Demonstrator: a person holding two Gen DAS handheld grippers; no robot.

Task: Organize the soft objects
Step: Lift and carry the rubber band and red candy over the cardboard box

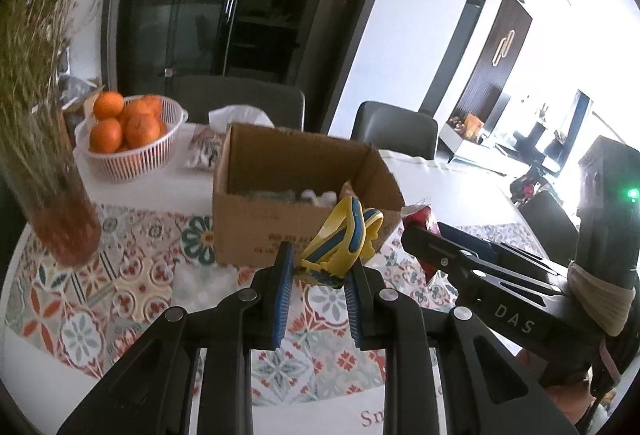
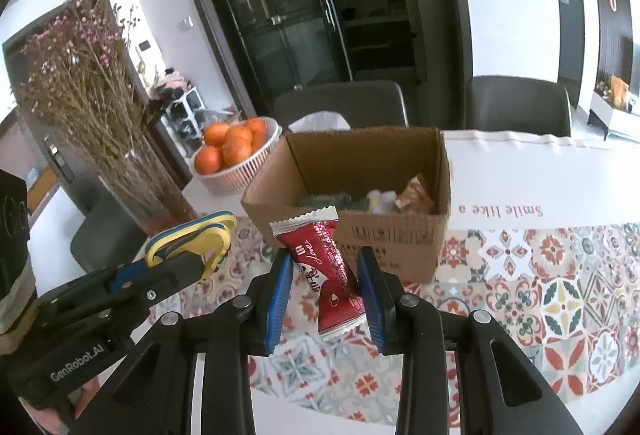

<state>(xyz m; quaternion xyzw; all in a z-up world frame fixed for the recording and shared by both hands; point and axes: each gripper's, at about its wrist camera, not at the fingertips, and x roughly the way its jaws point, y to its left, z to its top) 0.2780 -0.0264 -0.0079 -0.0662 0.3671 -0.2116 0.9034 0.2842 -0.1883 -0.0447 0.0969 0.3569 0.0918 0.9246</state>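
Note:
My left gripper (image 1: 320, 267) is shut on a yellow and blue soft toy (image 1: 340, 235), held above the table just in front of the open cardboard box (image 1: 256, 223). The toy also shows in the right wrist view (image 2: 192, 239). My right gripper (image 2: 324, 275) is shut on a red snack packet (image 2: 324, 275), held upright in front of the same box (image 2: 400, 239). The packet shows in the left wrist view (image 1: 420, 221). The box holds several soft items (image 2: 360, 201). The two grippers are side by side, left of and right of each other.
A white basket of oranges (image 1: 124, 139) stands behind the box at the left. A glass vase of dried flowers (image 1: 52, 179) stands at the left. A tissue pack (image 1: 240, 117) lies behind the box. Dark chairs (image 2: 516, 103) line the table's far edge.

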